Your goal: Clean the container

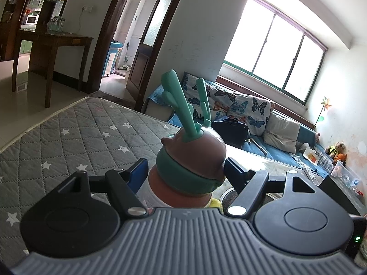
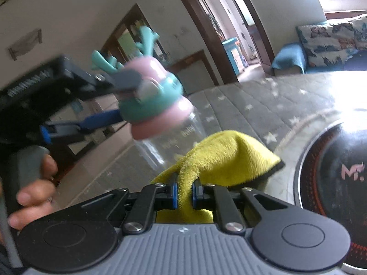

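A clear bottle [image 1: 195, 153] with a pink deer-head lid and teal antlers is held up off the table. My left gripper [image 1: 185, 169] is shut on it just below the lid, a pad on each side. The right wrist view shows the same bottle [image 2: 158, 105] tilted, with the left gripper [image 2: 118, 99] clamping its top and a hand [image 2: 34, 183] on that gripper's handle. My right gripper [image 2: 184, 194] is shut on a yellow cloth [image 2: 224, 158]. The cloth lies against the lower part of the clear bottle body. A corner of the cloth [image 1: 215, 202] peeks out under the bottle.
Below is a table under a grey quilted cover with white stars [image 1: 80, 137]. A round black appliance [image 2: 339, 178] sits on it at the right. A sofa with a butterfly throw [image 1: 240, 107] stands under the window, and a dark wooden table [image 1: 57, 41] at the far left.
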Tool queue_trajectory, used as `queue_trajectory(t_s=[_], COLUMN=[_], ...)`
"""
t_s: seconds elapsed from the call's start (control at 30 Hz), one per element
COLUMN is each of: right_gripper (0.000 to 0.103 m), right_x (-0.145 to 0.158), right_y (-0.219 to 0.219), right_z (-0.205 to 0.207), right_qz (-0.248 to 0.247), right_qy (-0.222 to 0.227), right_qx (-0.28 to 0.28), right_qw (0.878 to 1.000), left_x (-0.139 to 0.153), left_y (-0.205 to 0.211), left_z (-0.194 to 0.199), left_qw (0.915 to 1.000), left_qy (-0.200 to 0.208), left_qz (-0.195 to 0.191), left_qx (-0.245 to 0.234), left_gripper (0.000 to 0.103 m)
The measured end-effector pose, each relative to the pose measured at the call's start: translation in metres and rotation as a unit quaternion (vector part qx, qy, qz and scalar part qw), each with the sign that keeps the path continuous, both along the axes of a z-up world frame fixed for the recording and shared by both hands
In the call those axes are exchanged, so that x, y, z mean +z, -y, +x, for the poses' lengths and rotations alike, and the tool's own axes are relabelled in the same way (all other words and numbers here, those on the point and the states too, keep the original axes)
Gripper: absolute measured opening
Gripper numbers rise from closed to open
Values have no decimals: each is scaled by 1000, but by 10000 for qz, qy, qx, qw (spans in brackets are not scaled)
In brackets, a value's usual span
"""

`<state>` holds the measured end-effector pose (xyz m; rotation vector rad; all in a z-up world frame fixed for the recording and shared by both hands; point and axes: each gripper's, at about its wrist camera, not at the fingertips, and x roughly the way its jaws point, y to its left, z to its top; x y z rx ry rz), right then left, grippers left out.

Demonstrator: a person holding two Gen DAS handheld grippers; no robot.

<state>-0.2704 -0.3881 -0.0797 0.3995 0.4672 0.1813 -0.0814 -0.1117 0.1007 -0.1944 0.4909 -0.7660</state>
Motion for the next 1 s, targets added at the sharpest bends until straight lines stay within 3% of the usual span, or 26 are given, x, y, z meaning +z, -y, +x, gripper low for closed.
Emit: queue_trajectory(t_s=[0.23,0.33,0.6,0.87,1.0], right_gripper=[11,11,11,11,11], right_x=[-10,-7,27,57,54], right_y=[3,15,44,73,81], right_z=[0,0,-1,26,43], right_qz=[53,480,1336,2310,2683], right_qy=[-292,-272,245,818,886], right_qx=[-174,-270,-436,-397,-306], right_qw=[9994,9981,9898,9687,9588], left_x=[3,4,4,5,5], left_y=[-4,-5,-7,-7,-7], left_z=[0,1,1,-1,-1], left_qw=[10000,10000,10000,10000,10000], left_qy=[-1,8,13,17,19], left_qz=[-9,-10,-42,-45,-50], left_qx=[-6,-10,-10,-26,-35], left_gripper=[74,74,74,74,74])
